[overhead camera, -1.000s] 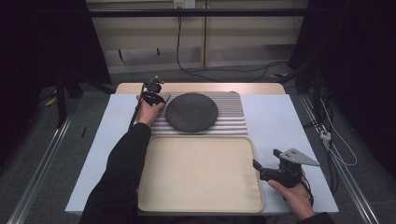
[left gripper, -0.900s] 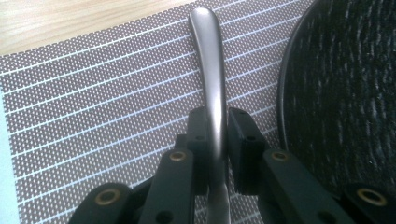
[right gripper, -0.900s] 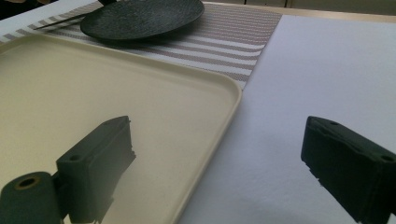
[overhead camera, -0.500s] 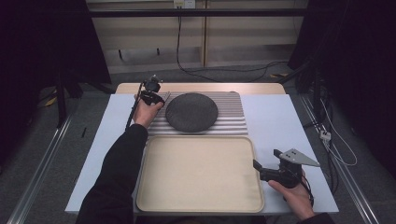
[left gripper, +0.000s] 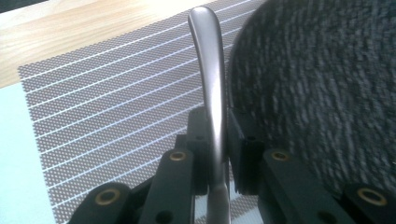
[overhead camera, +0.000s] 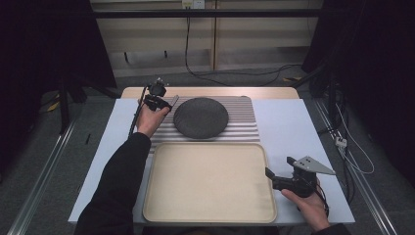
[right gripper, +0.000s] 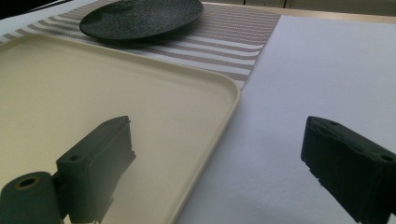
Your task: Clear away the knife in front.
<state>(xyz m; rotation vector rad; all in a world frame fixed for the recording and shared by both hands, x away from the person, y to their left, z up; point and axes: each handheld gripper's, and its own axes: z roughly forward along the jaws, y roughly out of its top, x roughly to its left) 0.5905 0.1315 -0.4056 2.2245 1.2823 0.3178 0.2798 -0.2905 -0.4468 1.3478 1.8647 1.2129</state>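
Left hand-held gripper [left gripper: 217,154] clamps metal handle [left gripper: 210,79], clearest close-up | right hand-held gripper [right gripper: 224,163] apart beside tray [right gripper: 140,93]

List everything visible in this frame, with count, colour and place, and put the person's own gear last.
Table: one, white top, centre of the high view.
Placemat: one, grey with pale stripes, far middle of the table.
Plate: one, dark speckled, round, on the placemat.
Tray: one, cream, nothing on it, near side of the table, its far edge by the placemat.
Metal utensil handle: one, silver, clamped in the left gripper just left of the plate; its working end is hidden.
Left gripper: one, black, shut on the handle, over the placemat.
Right gripper: one, black, jaws apart, straddling the tray's right edge.
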